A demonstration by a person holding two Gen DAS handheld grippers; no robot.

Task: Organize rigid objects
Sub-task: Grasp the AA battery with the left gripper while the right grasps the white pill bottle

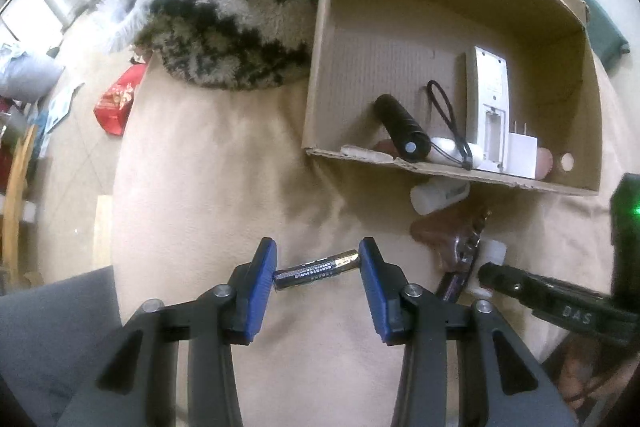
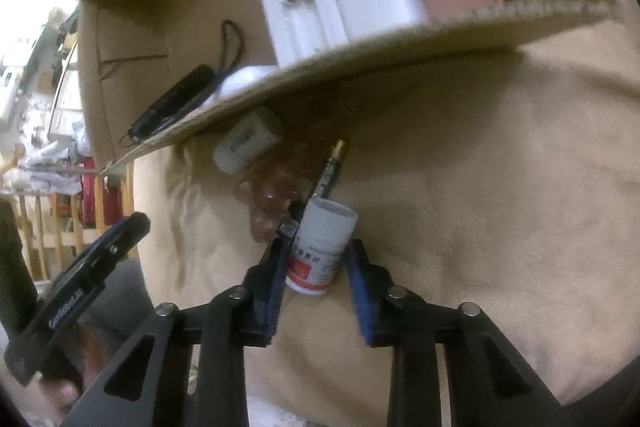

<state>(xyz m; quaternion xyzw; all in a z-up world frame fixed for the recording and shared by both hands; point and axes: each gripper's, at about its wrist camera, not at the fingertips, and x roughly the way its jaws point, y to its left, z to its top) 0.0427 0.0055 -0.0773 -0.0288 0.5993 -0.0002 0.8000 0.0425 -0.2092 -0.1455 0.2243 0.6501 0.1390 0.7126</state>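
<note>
My left gripper (image 1: 318, 269) is shut on a black and gold AAA battery (image 1: 318, 269), held end to end between the blue pads above the beige cloth. My right gripper (image 2: 316, 259) is shut on a white pill bottle (image 2: 322, 247) with a red label. A cardboard box (image 1: 320, 39) lies ahead; inside are a black flashlight (image 1: 402, 123), a white remote (image 1: 488, 103), a white plug adapter (image 1: 522, 155) and a pink object (image 1: 545, 163). The box also shows in the right wrist view (image 2: 400, 39).
In front of the box lie a second white bottle (image 2: 248, 143), a brown translucent object (image 2: 268, 207) and a pen (image 2: 330, 167). A shaggy grey patterned rug (image 1: 224, 15) lies left of the box. A red packet (image 1: 118, 99) sits at the cloth's left edge.
</note>
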